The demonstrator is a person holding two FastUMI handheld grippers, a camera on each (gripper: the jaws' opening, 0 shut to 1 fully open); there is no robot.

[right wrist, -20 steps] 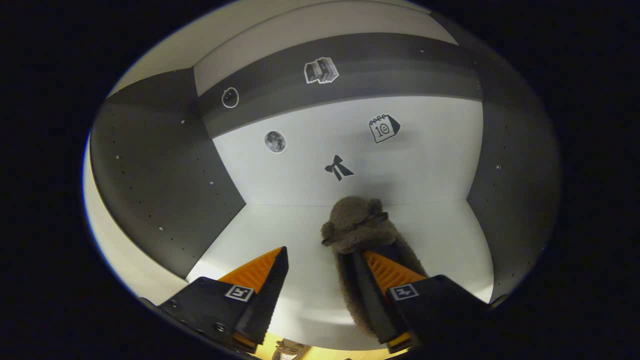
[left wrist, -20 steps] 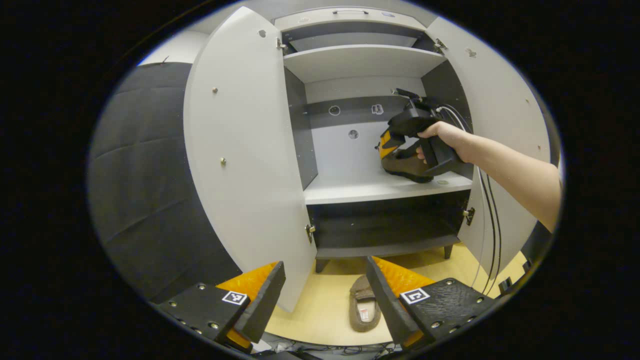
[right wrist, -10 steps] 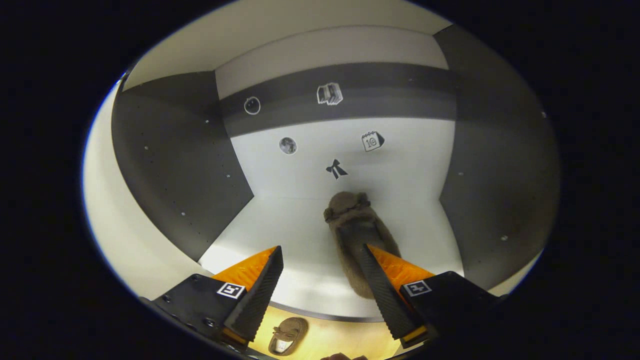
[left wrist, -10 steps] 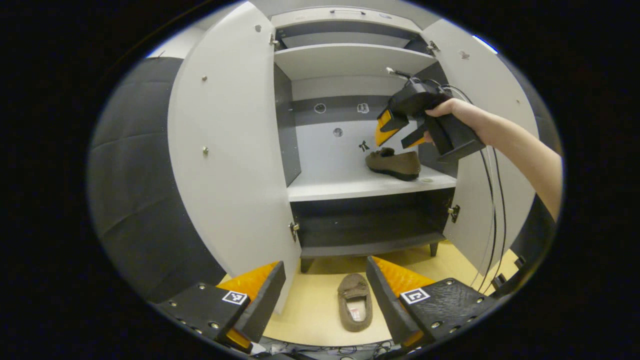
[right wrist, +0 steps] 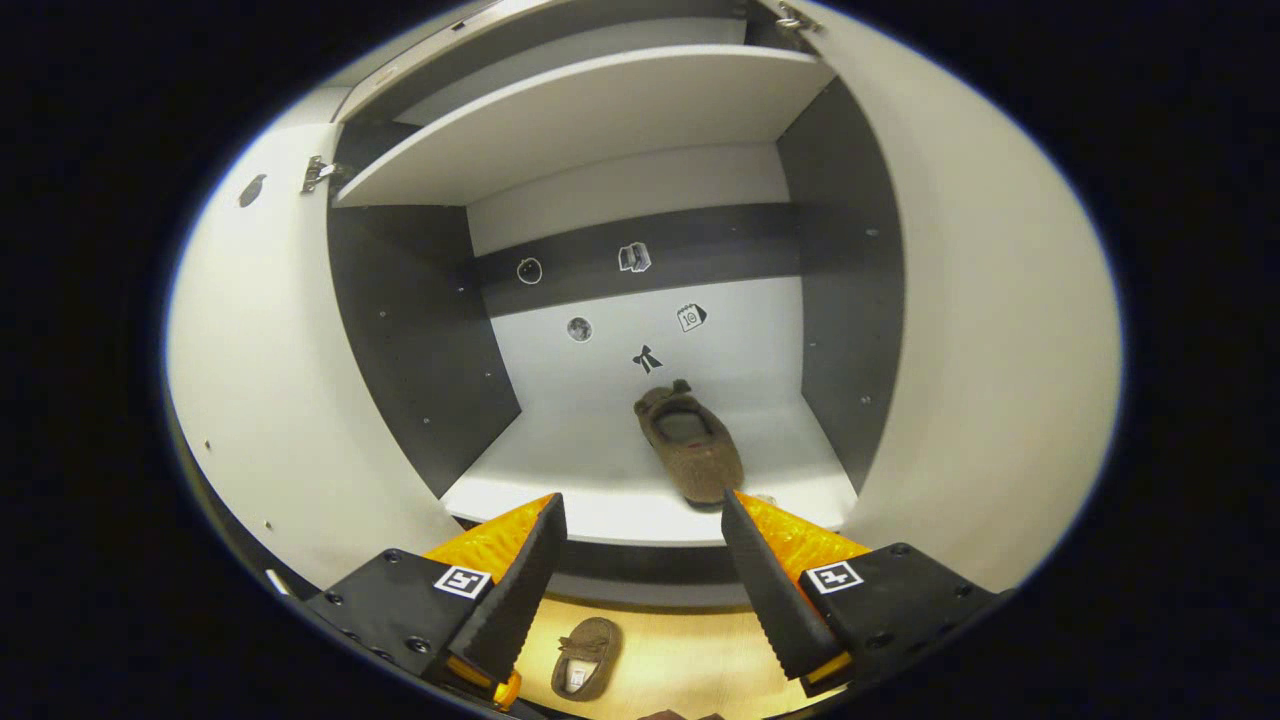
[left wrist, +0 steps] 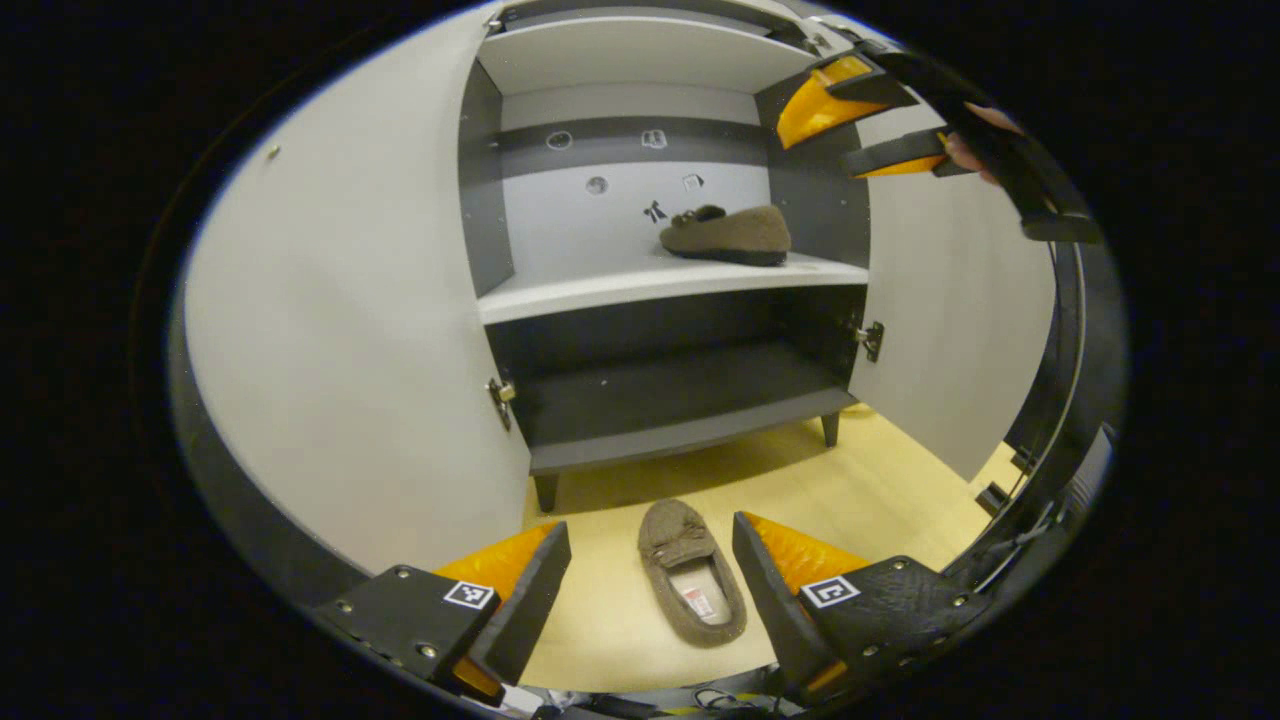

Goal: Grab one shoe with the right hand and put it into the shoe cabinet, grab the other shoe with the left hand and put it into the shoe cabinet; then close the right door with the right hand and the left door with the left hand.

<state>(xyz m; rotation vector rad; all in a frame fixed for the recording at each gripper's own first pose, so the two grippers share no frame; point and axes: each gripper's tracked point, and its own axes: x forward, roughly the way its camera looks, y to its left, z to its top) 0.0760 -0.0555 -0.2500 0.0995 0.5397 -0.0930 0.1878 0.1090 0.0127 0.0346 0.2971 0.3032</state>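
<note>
One brown slipper (left wrist: pixel 727 232) (right wrist: pixel 691 449) lies on the white middle shelf (left wrist: pixel 620 290) of the shoe cabinet, toward its right side. The other brown slipper (left wrist: pixel 692 570) (right wrist: pixel 586 655) lies on the yellow floor in front of the cabinet. My left gripper (left wrist: pixel 650 590) hangs open just above this floor slipper, which shows between its fingers. My right gripper (right wrist: pixel 640 560) is open and empty, drawn back outside the cabinet front, above shelf height; in the left gripper view the right gripper (left wrist: pixel 860 125) appears at the upper right, held by a hand. Both cabinet doors (left wrist: pixel 350 330) (left wrist: pixel 950 320) stand open.
An upper white shelf (right wrist: pixel 600 120) and a dark bottom shelf (left wrist: pixel 680 400) sit above and below the middle one. Small stickers (right wrist: pixel 645 358) mark the back wall. Cables (left wrist: pixel 1050 400) hang at the right beside the right door.
My right gripper has pulled back and up out of the cabinet, leaving the slipper on the shelf. My left gripper has dropped lower and closer to the slipper on the floor.
</note>
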